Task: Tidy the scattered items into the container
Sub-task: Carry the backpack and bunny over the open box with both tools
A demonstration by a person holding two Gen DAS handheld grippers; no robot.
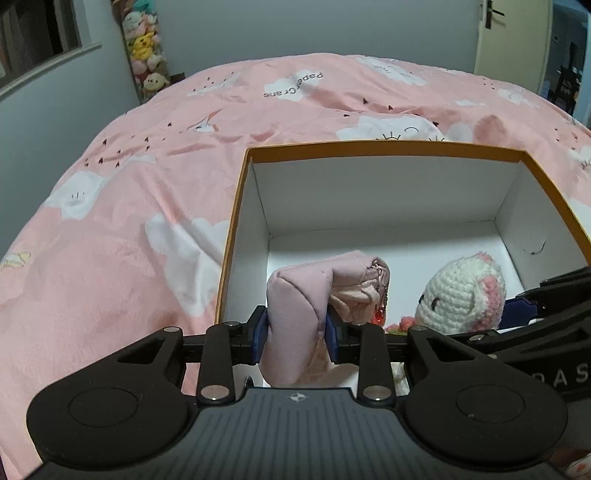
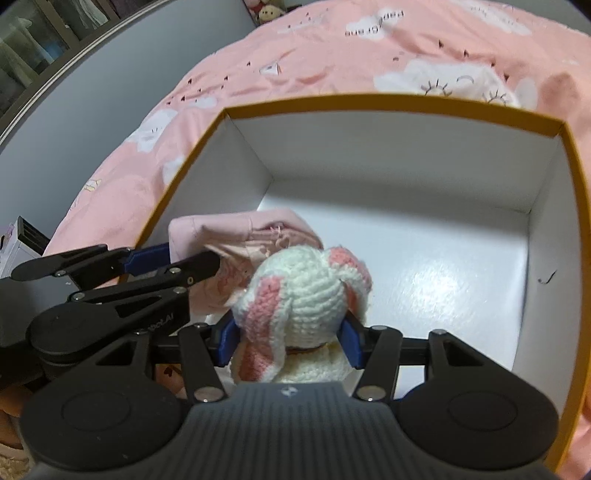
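Note:
An open box with an orange rim [image 1: 369, 147] [image 2: 369, 101] and white inside stands on the bed. My left gripper [image 1: 295, 326] is shut on a soft pink fabric pouch [image 1: 295, 291], held over the box's near left corner; a small red charm [image 1: 379, 315] dangles from the pouch. My right gripper [image 2: 290, 334] is shut on a white and pink crocheted bunny [image 2: 303, 288] just right of the pouch, above the box floor. The bunny [image 1: 458, 295] and a right finger [image 1: 546, 295] show in the left wrist view. The right wrist view shows the left gripper [image 2: 177, 256] and pouch [image 2: 229, 229].
A pink duvet with white clouds [image 1: 147, 206] surrounds the box. Plush toys [image 1: 146, 48] hang by the far wall. A door [image 1: 517, 33] stands at the back right. The far and right parts of the box floor [image 2: 443, 266] hold nothing.

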